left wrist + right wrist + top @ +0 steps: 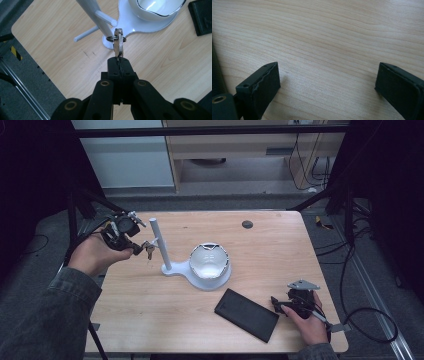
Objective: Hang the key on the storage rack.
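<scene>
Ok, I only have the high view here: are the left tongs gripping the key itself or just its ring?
Observer: The key itself. The left tongs are shut on its blade end, and the ring sits at the far end.
Operator: Is it hooked on yet?
Observer: Not yet. The ring hangs just below the tip of the peg, not threaded on it.
Operator: And my other side?
Observer: The right tongs are open with nothing between them, over bare table wood.

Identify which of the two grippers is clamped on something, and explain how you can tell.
The left gripper: its jaws pinch a metal key beside the white stand. The right gripper rests open over bare table.
</scene>
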`<state>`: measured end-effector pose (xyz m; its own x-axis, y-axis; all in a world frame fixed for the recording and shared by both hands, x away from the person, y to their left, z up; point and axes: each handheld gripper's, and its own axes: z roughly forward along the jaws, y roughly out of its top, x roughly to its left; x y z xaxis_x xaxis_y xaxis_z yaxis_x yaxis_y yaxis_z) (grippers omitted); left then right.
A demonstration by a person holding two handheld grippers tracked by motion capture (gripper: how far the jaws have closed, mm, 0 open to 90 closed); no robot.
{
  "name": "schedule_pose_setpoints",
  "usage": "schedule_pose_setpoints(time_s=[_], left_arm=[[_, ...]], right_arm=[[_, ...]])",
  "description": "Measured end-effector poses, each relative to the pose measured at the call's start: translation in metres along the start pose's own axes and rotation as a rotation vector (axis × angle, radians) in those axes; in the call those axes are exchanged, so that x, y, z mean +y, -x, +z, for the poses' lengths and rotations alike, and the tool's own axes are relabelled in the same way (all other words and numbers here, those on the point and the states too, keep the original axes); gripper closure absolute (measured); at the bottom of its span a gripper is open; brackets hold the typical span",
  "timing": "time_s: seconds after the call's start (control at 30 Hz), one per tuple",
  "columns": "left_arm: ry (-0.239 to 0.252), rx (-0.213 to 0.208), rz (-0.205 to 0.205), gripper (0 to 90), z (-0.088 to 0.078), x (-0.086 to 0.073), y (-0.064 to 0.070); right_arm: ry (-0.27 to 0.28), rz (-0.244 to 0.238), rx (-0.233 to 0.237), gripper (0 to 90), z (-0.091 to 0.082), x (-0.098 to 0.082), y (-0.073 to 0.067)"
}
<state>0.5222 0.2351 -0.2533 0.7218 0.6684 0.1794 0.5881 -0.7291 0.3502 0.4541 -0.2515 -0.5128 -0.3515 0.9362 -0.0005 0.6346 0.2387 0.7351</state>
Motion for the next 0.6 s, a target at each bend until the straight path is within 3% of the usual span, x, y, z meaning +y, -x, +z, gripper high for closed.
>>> schedule_pose_setpoints(time_s=[0.6], left_arm=[[-0.038,0.017,-0.007,89.2,0.009,0.012,-0.003]], right_arm=[[0.001,-0.005,0.006,5.7,0.000,0.000,-0.001]])
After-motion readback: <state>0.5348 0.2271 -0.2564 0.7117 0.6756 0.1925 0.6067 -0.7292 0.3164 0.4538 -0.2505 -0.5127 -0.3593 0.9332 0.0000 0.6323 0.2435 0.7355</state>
